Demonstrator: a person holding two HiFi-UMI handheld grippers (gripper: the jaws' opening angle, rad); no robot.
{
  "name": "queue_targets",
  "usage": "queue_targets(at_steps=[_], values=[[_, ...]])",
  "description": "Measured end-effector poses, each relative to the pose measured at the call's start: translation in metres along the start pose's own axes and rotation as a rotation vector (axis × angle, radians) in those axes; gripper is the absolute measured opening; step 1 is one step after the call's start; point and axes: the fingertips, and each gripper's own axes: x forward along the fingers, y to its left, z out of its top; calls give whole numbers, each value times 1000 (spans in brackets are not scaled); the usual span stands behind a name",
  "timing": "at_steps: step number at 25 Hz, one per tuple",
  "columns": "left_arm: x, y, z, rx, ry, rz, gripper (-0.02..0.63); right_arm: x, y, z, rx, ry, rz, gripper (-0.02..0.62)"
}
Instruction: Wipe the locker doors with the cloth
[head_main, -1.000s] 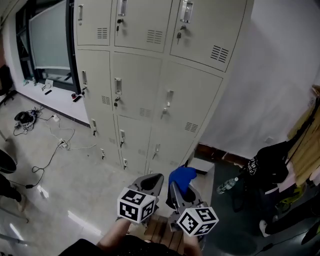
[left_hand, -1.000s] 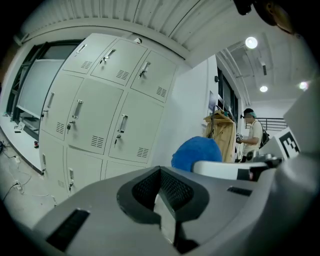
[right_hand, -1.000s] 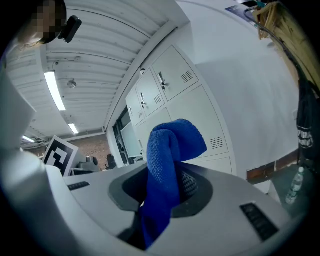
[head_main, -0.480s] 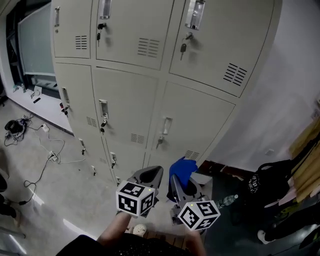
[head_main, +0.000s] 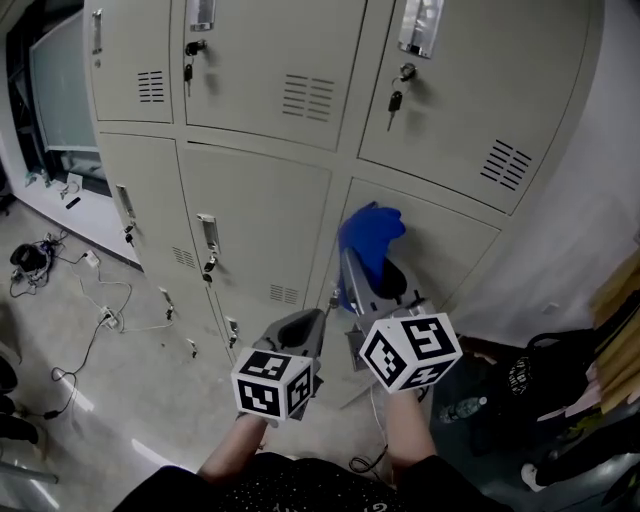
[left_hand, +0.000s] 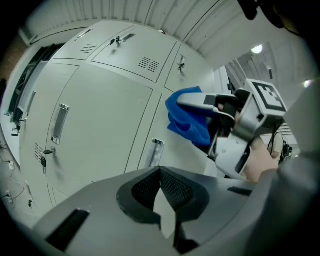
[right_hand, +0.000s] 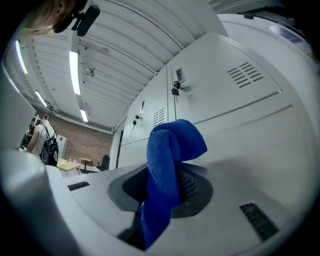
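Beige locker doors (head_main: 255, 205) fill the head view, with metal handles (head_main: 208, 235) and keys in the locks. My right gripper (head_main: 362, 272) is raised in front of the right-hand middle door (head_main: 450, 250), shut on a blue cloth (head_main: 369, 238). The cloth sits near that door's upper left corner; I cannot tell whether it touches. In the right gripper view the cloth (right_hand: 170, 150) bulges out between the shut jaws of the right gripper (right_hand: 167, 177). My left gripper (head_main: 298, 332) hangs lower and left; in the left gripper view the left gripper (left_hand: 160, 172) is shut and empty.
Cables and a power strip (head_main: 60, 270) lie on the floor at left, below a window sill (head_main: 55, 190). A white wall (head_main: 610, 200) adjoins the lockers at right. A black bag (head_main: 540, 375) and a water bottle (head_main: 465, 408) lie at lower right.
My right gripper has risen with the blue cloth from low near the floor up to the middle locker door. The lockers have come closer. The left gripper stayed low.
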Motion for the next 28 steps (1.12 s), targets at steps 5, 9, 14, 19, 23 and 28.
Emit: queue_targets(at_steps=[5, 9, 14, 19, 23, 28], values=[[3, 31, 19, 9, -36, 43, 9, 45, -1, 20, -70, -4, -4, 94], [9, 38, 33, 11, -62, 41, 9, 60, -8, 14, -92, 20, -42, 94], [14, 30, 31, 6, -59, 24, 9, 70, -16, 13, -61, 25, -44, 94], [20, 22, 30, -25, -56, 15, 9, 64, -31, 17, -55, 17, -66, 94], [30, 6, 29, -49, -48, -20, 9, 48, -47, 16, -53, 20, -88, 92], [46, -21, 21, -45, -29, -67, 9, 21, -73, 16, -43, 25, -131, 94]])
